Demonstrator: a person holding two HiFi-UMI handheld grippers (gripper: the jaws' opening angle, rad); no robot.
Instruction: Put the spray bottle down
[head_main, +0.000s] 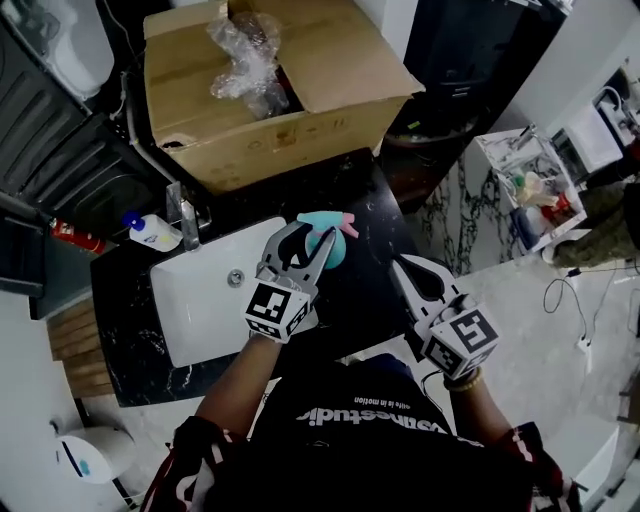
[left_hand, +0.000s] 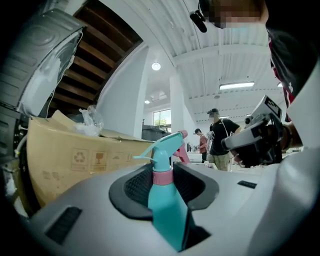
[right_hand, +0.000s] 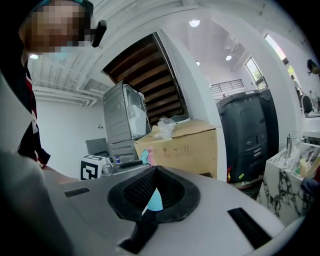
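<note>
Bench: a black speckled stone bench (head_main: 130, 330) with free dark surface to the right of the basin, in front of the box.
Box: an open brown cardboard box (head_main: 270, 130) with crumpled clear plastic inside, standing at the far edge of the bench.
Basin: a white rectangular sink (head_main: 200, 310) set into the bench, with a metal tap (head_main: 185, 215) at its far rim.
Left hand-held gripper: the grey left hand-held gripper (head_main: 318, 245) is pinching the bottle, with its black ribbed pads on either side at the neck and shoulder.
Right hand-held gripper: the grey right hand-held gripper (head_main: 398, 265) has its tips pressed together. A pale blue sliver shows through the gap behind them, and I cannot tell what it is. It hangs beside the bench's right edge.
Task item: a teal plastic spray bottle (left_hand: 167, 205) with a pink collar and pink nozzle. It is upright in the left grip, over the dark surface just right of the basin. No view shows whether its base meets the bench.
Step in hand, as judged: carrying the bottle to a resting place; the set-down is not yet done.
Recommended practice: choose flat stone well away from the sink rim and the box wall. Keep the bottle vertical, lower it until the base sits flat, and only then spread the jaws. Draw back along the jaw line so that the pads do not catch the trigger.
Risk: a tall, narrow bottle released while tilted or above the surface is likely to topple towards the basin.
</note>
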